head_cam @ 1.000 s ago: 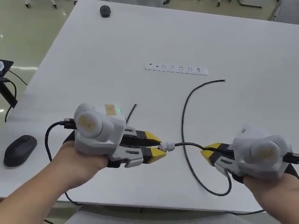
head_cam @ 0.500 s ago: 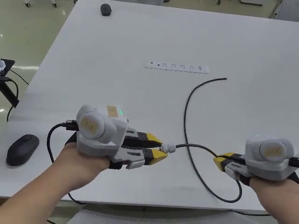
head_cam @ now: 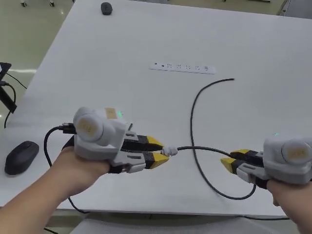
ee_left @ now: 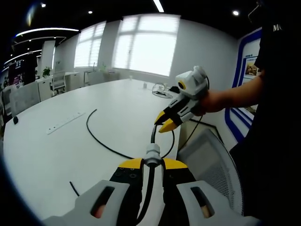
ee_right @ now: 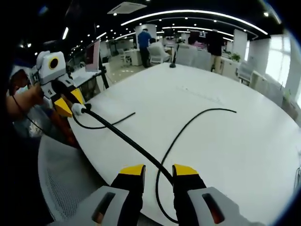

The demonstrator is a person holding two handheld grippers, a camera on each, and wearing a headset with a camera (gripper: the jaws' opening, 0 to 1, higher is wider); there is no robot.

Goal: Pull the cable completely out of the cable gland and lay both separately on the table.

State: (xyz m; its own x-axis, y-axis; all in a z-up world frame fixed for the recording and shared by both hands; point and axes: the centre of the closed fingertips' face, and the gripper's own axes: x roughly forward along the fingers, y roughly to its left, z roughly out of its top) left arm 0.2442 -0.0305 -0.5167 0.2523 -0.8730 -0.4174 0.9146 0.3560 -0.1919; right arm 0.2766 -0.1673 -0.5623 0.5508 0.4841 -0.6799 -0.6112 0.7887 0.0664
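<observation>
The left gripper clamps the rigid white cable gland, and the right gripper pinches the thin, limp black cable well beyond the gland, though a hold nearer it would likely pull straighter.

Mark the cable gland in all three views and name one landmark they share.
Head view: cable gland lower centre, at the tips of the left hand-held gripper.
Left gripper view: bottom centre, between that view's own jaws.
Right gripper view: upper left, at that same gripper's tips.
Shared landmark: the black cable leaving the gland.
</observation>
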